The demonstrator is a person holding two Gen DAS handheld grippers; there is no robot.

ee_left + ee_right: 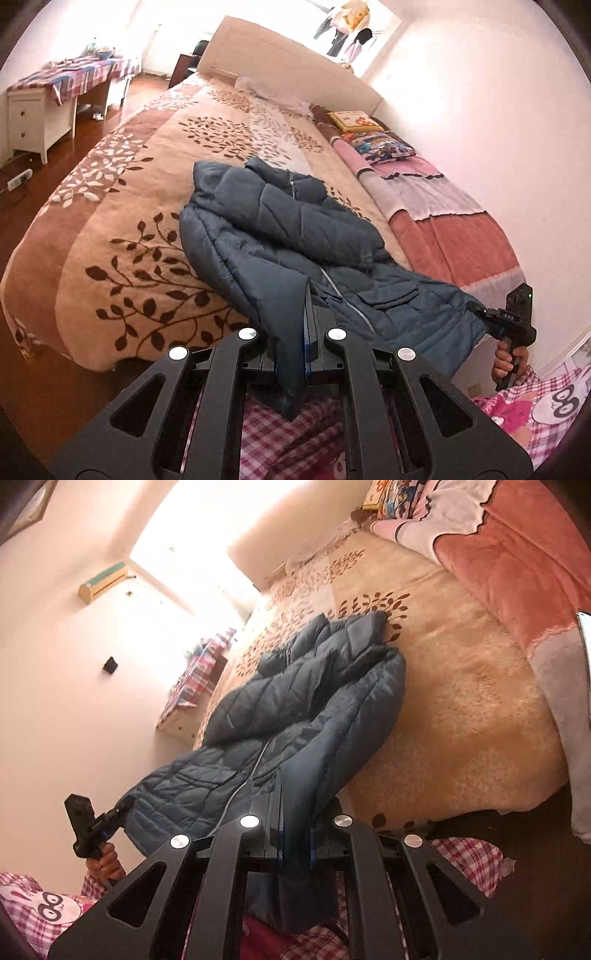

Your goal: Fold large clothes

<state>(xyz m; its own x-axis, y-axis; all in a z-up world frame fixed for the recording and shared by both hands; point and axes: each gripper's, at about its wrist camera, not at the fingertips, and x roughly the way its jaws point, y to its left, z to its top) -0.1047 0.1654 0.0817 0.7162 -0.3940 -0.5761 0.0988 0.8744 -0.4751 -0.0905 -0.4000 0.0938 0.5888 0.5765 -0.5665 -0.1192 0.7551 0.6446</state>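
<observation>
Left gripper (308, 325): fingers together, clamped on the hem corner of the jacket (280, 236); pinched fabric hangs down past the jaws toward pink checked cloth below.

Right gripper (295, 827): fingers together, clamped on the other hem corner of the jacket (295, 701); seen from the left wrist view at the garment's far edge, held by a hand (508, 363).

Jacket: dark blue, quilted, zip partly open, one sleeve folded across the chest. Collar end lies on the bed (110, 221); hem end is lifted off the bed's foot edge between the two grippers.

Bed: covered by a tan and brown blanket with leaf print. Beside the jacket, toward the wall, a pink, white and red striped blanket (443, 221). Beyond the jacket, near the pale headboard (288, 55), two printed pillows (369, 136).

Room, relative to the bed: white desk with checked cloth (55, 96) on the far side across a wooden floor; power strip (20, 179) on the floor near it; clothes hanging (347, 26) behind the headboard; wall air conditioner (103, 581) above the desk side.
</observation>
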